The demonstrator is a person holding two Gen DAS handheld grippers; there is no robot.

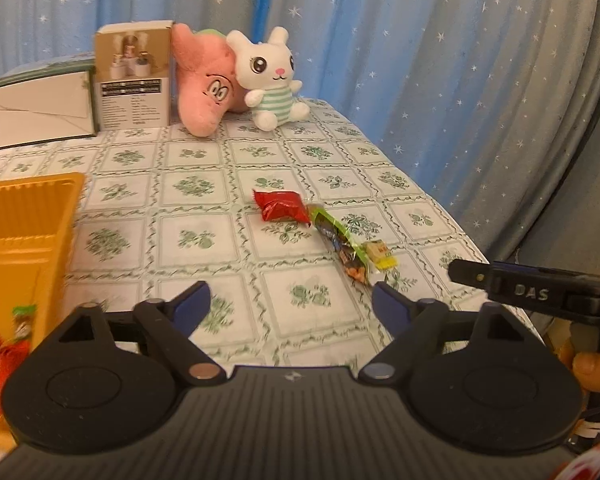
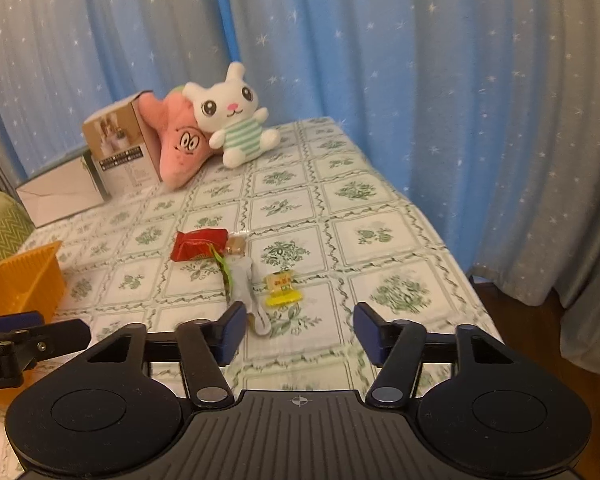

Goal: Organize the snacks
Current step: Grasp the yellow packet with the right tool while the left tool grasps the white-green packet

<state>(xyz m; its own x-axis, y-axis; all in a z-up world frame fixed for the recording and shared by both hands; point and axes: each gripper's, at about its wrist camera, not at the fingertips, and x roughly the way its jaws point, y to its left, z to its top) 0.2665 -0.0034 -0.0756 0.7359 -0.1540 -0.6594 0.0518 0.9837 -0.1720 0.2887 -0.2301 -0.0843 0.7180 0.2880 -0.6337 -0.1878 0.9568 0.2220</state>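
Both claws, left and right, gape empty over the counter; three snacks near its right edge await the orange basket: red packet, long wrapper, small candy.

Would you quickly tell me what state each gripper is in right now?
Left gripper: open, holding nothing, above the tablecloth.
Right gripper: open, holding nothing, just short of the small yellow candy.
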